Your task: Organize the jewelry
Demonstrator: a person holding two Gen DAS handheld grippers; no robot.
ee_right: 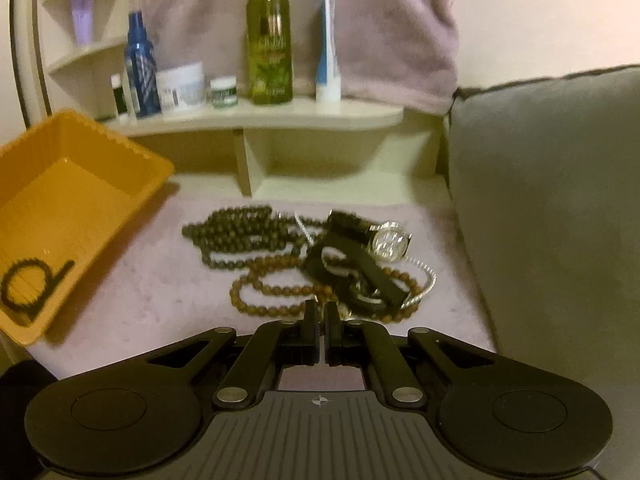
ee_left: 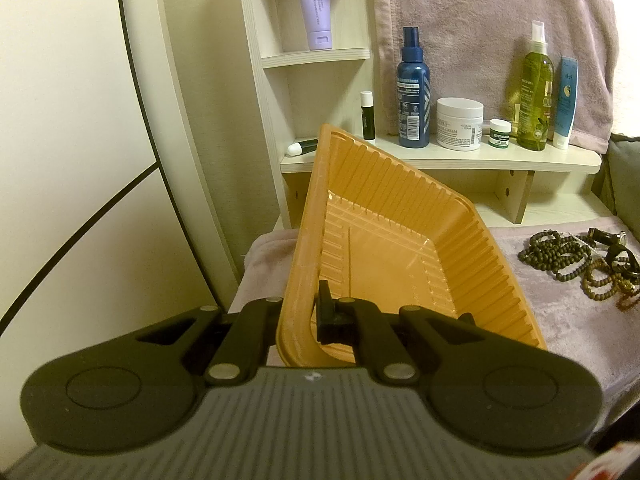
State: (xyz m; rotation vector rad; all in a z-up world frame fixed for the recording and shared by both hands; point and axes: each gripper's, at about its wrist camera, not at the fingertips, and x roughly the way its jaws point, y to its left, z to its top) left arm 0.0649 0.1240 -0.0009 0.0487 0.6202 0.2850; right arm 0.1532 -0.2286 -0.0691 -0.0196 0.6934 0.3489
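My left gripper point(ee_left: 299, 312) is shut on the near rim of an orange plastic tray point(ee_left: 400, 240) and holds it tilted, far end raised. In the right wrist view the tray point(ee_right: 100, 176) is at the left, and a dark bead bracelet point(ee_right: 28, 284) lies in its near corner. A jewelry pile point(ee_right: 320, 260) of dark and brown bead strands, a silver watch point(ee_right: 390, 242) and black straps lies on the mauve cloth; it shows at the right of the left wrist view point(ee_left: 580, 264). My right gripper point(ee_right: 320, 312) is shut at the pile's near edge; I cannot tell whether it pinches anything.
A cream shelf unit point(ee_left: 440, 160) behind holds a blue spray bottle point(ee_left: 414, 92), a white cream jar point(ee_left: 459, 123), a green bottle point(ee_left: 535, 92) and tubes. A mauve towel point(ee_left: 500, 20) hangs behind. A grey cushion point(ee_right: 552, 208) borders the cloth on the right.
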